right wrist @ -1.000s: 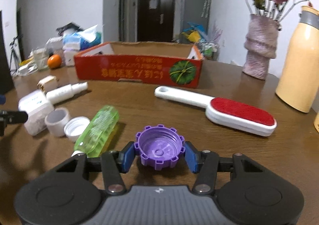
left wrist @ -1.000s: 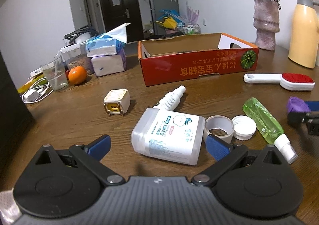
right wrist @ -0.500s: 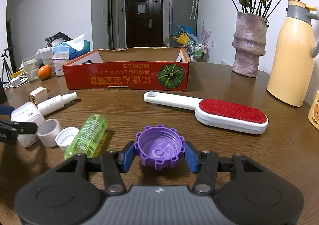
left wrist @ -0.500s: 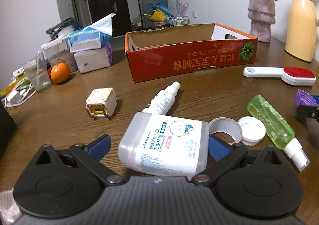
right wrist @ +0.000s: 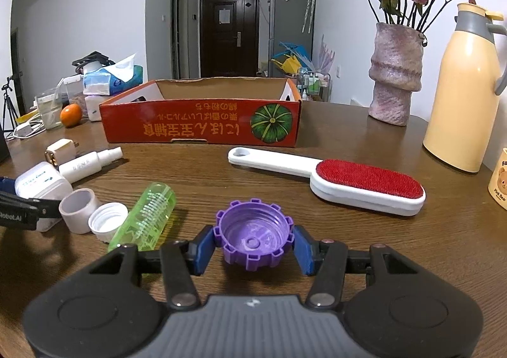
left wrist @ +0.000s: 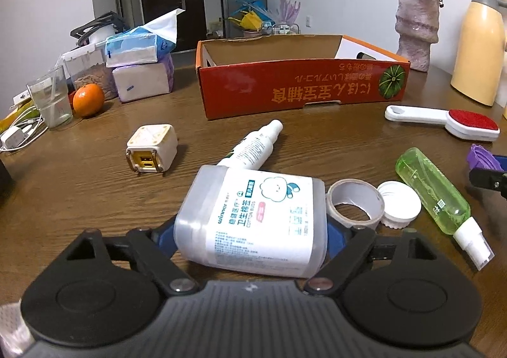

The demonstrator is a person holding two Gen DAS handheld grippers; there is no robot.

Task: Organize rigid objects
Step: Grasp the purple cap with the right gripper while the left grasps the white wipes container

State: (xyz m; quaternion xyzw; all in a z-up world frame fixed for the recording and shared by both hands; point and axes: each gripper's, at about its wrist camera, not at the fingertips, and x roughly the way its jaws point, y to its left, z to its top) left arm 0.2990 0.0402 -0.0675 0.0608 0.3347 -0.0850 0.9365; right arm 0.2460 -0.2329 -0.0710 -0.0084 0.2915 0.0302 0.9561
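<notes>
The left gripper point(left wrist: 250, 236) is closing its fingers on the cotton-bud box point(left wrist: 253, 215), which lies flat on the desk point(left wrist: 79, 187) between them; whether the pads already press its sides cannot be told. To do this well, let both pads seat squarely on the box's short sides before lifting, since the tape roll point(left wrist: 355, 202) touches the box just beyond the right-hand finger and could be dragged. The right gripper point(right wrist: 252, 247) holds the purple cap point(right wrist: 252, 239), narrow, near the desk. The red box point(left wrist: 301, 82) stands well ahead of both.
</notes>
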